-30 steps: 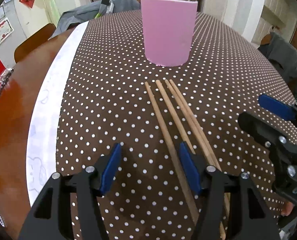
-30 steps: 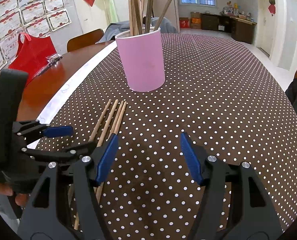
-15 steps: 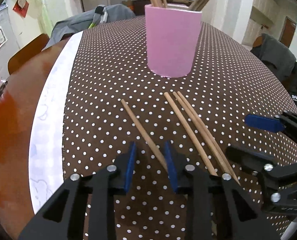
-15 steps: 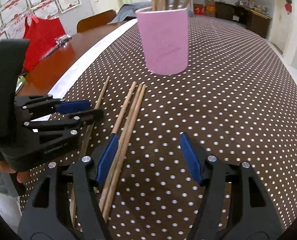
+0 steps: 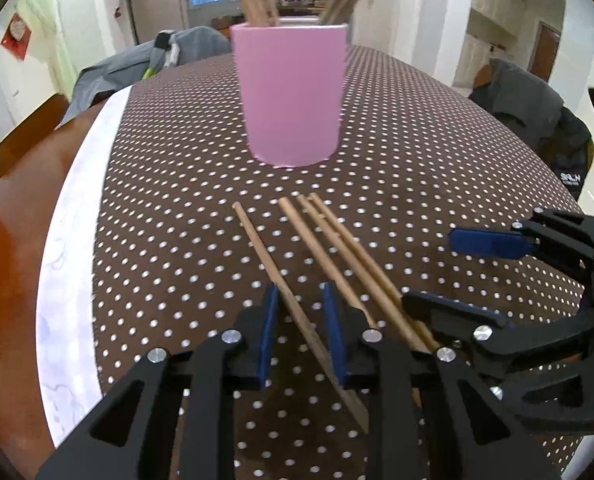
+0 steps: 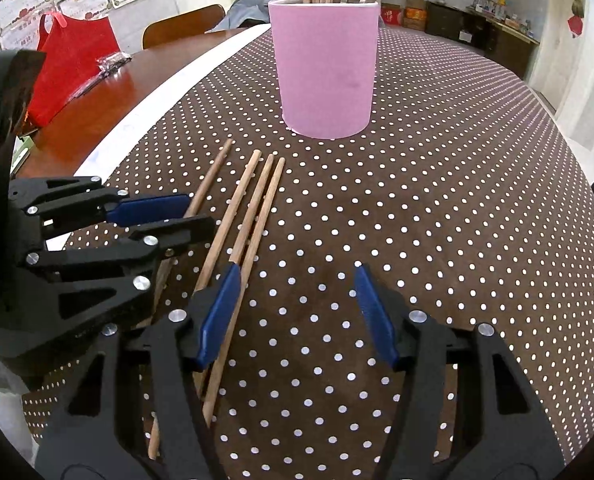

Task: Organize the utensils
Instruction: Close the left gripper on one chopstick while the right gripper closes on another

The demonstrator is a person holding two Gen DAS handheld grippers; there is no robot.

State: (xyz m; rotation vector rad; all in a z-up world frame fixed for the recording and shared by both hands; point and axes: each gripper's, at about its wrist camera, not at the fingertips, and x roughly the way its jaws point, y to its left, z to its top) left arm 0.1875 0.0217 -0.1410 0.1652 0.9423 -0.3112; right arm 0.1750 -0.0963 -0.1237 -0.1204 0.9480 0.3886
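— Where did we stand with the sticks? The tall pink cylindrical cup (image 5: 293, 94) already held several, and four thin wooden chopsticks lay on the brown white-dotted counter (image 6: 437, 216) just in front of that cup, tips toward it.

— Right. Our left gripper (image 5: 301, 332) straddled the single wooden chopstick (image 5: 273, 272) lying farthest left of the cup's front, apart from the three bunched wooden chopsticks (image 6: 253, 208). Its jaws had just been closing, narrow now with the stick between them; whether the pads truly pressed it we could not tell.

— And the right gripper (image 6: 297, 312)?

— Jaws apart, also just closing a little, with nothing between them; its left pad sat over the bunch.

— So we judged it best to finish the squeeze squarely before lifting, so the stick wouldn't swivel on its way to the cup.
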